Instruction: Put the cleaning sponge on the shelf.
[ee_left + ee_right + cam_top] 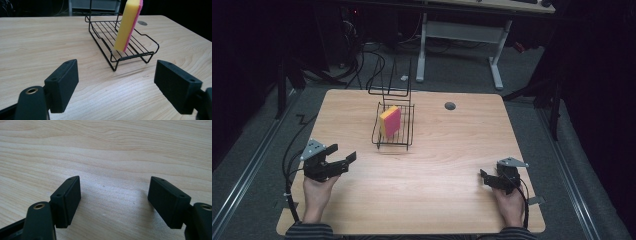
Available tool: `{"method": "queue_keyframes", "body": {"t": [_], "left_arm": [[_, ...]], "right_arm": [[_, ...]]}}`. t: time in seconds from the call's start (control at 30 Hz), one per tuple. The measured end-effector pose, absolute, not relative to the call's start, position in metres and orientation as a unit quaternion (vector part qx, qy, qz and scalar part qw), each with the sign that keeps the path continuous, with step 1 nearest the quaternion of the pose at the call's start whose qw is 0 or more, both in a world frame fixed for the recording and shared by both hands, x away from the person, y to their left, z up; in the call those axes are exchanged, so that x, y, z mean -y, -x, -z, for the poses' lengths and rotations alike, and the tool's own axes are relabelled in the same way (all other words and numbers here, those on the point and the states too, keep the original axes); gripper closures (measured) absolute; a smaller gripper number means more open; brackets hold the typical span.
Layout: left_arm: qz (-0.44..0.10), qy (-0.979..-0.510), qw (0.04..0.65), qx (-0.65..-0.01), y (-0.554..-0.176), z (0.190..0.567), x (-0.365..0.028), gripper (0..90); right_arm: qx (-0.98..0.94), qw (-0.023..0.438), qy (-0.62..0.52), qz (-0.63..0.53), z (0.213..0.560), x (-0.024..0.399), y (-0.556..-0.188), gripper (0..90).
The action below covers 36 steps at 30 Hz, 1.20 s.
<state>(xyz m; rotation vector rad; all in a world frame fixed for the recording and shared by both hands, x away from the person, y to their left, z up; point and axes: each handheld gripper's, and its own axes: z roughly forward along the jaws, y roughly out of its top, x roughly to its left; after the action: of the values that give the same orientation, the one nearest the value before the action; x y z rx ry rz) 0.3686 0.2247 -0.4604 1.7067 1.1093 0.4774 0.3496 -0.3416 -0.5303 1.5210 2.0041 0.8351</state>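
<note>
A yellow and pink sponge [390,120] stands on edge inside a black wire rack [407,131] near the middle of the wooden table [447,165]. In the left gripper view the sponge [127,25] leans upright in the rack [105,30], a short way ahead of the jaws. My left gripper [341,154] is held at the table's left, open and holding nothing, and points toward the rack. My right gripper [484,177] hovers at the front right, open over bare wood, with nothing between its jaws.
A round grey grommet [450,105] is set into the table's far side, right of the rack. Beyond the table stand a white desk frame [462,32] and loose cables on the floor. Wide bare wood lies between the two grippers.
</note>
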Motion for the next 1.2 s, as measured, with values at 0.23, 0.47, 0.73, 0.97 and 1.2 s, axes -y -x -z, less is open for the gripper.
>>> {"method": "queue_keyframes", "body": {"t": [0.23, 0.47, 0.73, 0.97, 1.2], "left_arm": [[-0.195, -0.707, 0.499, -0.462, -0.367, 0.464, -0.226, 20.2], [-0.191, -0.706, 0.496, -0.468, -0.367, 0.471, -0.227, 20.3], [-0.181, -0.705, 0.495, -0.474, -0.367, 0.479, -0.226, 20.4], [-0.18, -0.705, 0.49, -0.479, -0.367, 0.484, -0.226, 20.4], [-0.176, -0.706, 0.485, -0.485, -0.368, 0.49, -0.226, 20.5]], "right_arm": [[-0.733, 0.243, -0.557, -0.306, 0.53, 0.342, -0.35, 26.7], [-0.733, 0.243, -0.557, -0.306, 0.53, 0.342, -0.35, 26.7], [-0.733, 0.243, -0.557, -0.306, 0.53, 0.342, -0.35, 26.7], [-0.733, 0.243, -0.557, -0.306, 0.53, 0.342, -0.35, 26.7], [-0.733, 0.243, -0.557, -0.305, 0.53, 0.342, -0.35, 26.7]]}}
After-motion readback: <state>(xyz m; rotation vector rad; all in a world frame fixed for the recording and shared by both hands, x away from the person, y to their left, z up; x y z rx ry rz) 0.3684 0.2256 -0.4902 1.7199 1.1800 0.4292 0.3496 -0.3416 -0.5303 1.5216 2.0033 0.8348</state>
